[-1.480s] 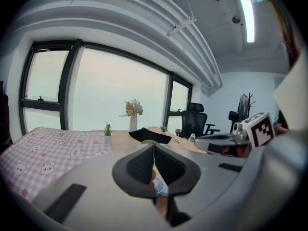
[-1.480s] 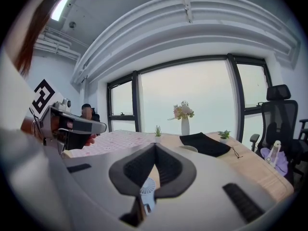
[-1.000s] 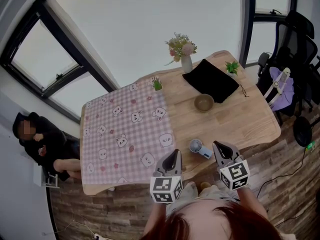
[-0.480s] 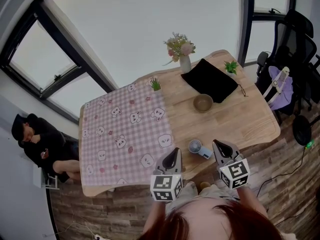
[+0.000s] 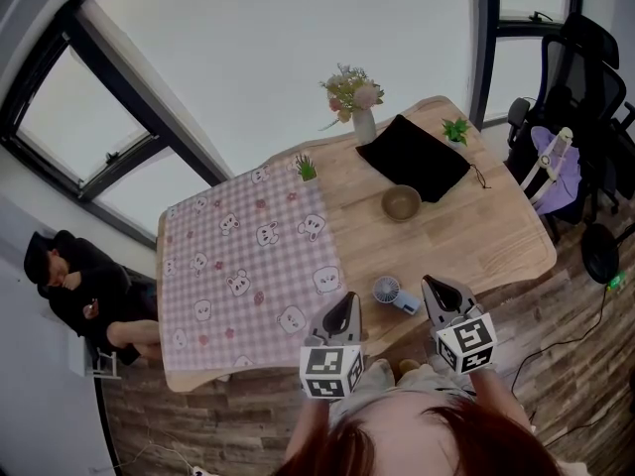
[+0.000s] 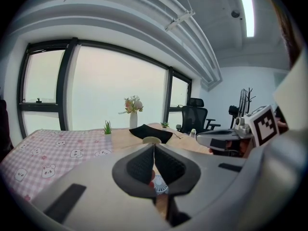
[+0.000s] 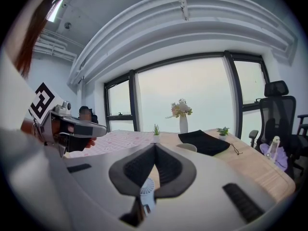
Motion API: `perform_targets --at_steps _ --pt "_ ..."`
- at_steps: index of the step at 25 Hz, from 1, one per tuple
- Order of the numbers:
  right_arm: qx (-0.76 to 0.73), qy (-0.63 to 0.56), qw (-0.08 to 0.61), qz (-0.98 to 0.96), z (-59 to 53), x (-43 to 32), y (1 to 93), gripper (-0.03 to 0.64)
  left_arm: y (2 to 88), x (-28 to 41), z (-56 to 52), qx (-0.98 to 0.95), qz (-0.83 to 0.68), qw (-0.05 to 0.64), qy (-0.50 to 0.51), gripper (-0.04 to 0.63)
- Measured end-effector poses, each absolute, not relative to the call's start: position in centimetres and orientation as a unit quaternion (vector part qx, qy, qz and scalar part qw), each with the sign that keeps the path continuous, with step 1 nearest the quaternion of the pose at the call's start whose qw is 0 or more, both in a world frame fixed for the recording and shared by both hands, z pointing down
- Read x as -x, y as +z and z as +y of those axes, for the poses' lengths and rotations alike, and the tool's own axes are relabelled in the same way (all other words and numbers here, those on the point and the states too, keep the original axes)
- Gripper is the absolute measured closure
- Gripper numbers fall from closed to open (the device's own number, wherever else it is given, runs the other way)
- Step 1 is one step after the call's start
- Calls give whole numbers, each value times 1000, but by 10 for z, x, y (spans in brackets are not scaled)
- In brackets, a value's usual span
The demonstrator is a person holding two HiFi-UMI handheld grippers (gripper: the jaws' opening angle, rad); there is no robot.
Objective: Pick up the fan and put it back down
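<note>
**Fan lies flat on the surface, both tongs shut and empty**

The fan (image 5: 389,292) lies on bare wood close to the near edge of the surface (image 5: 476,236), in neither grip. The left tongs (image 5: 348,299) hover just to its left and the right tongs (image 5: 430,287) just to its right. Each pair is pressed together at the tips with nothing between them.

This fits either a fan waiting to be lifted or one already set back down; the pictures do not settle which.

The checked cloth (image 5: 248,266) ends near the fan's left side. The bowl (image 5: 402,202) and black pouch (image 5: 415,159) sit well beyond, leaving open wood ahead and to the right. The near edge is the tight side.
</note>
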State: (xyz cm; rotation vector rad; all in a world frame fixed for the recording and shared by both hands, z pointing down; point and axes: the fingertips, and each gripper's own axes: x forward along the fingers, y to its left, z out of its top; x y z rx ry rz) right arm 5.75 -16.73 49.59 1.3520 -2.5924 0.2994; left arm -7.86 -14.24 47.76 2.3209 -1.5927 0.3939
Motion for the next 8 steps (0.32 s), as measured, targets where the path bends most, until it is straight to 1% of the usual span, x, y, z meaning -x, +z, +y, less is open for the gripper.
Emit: perform_targets --at_steps 8 --pt "-456 104 101 -878 -167 -56 499 617 478 82 -143 -803 -563 141 138 584"
